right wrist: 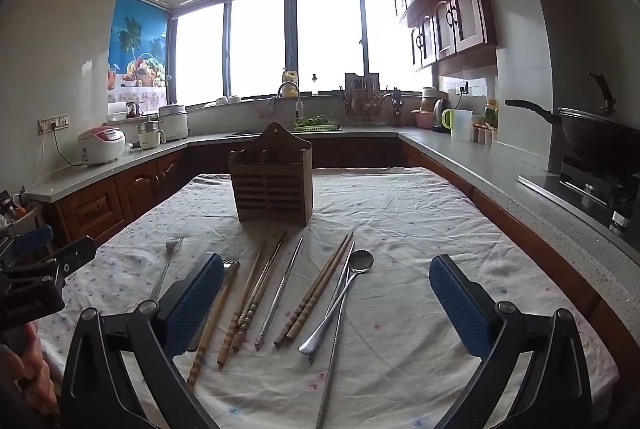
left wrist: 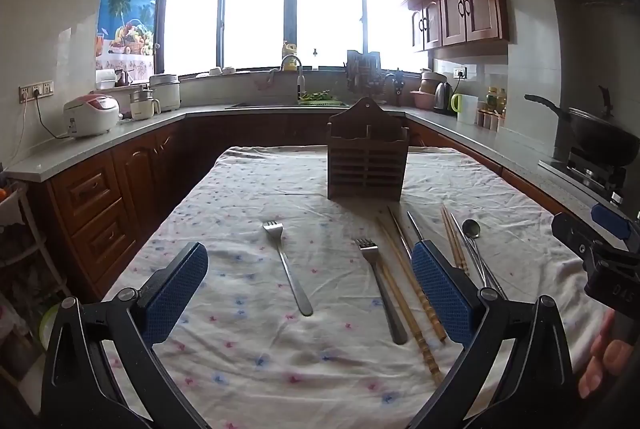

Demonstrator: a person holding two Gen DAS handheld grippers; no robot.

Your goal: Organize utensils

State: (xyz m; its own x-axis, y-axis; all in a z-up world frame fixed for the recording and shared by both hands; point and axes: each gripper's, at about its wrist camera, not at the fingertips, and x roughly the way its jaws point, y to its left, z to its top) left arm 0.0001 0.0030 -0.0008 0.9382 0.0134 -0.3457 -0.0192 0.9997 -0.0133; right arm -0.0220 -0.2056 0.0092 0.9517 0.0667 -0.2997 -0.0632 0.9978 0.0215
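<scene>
A brown wooden utensil holder (left wrist: 367,157) (right wrist: 272,181) stands upright on the floral tablecloth (left wrist: 248,357) (right wrist: 404,213). In front of it lie two forks (left wrist: 289,267) (left wrist: 380,289), several wooden and metal chopsticks (right wrist: 256,293) and a metal spoon (right wrist: 340,299). My left gripper (left wrist: 312,293) hovers open above the two forks, nothing between its blue pads. My right gripper (right wrist: 328,299) hangs open over the chopsticks and spoon, also holding nothing. The right gripper's tip (left wrist: 592,241) shows at the left wrist view's right edge.
Kitchen counters (left wrist: 100,145) (right wrist: 480,157) wrap around the table. A rice cooker (left wrist: 92,115) sits on the left counter, a sink (right wrist: 316,127) at the back, a kettle (right wrist: 440,115) and a wok (right wrist: 600,137) on the stove at right. A person's hand (left wrist: 604,361) holds the right gripper.
</scene>
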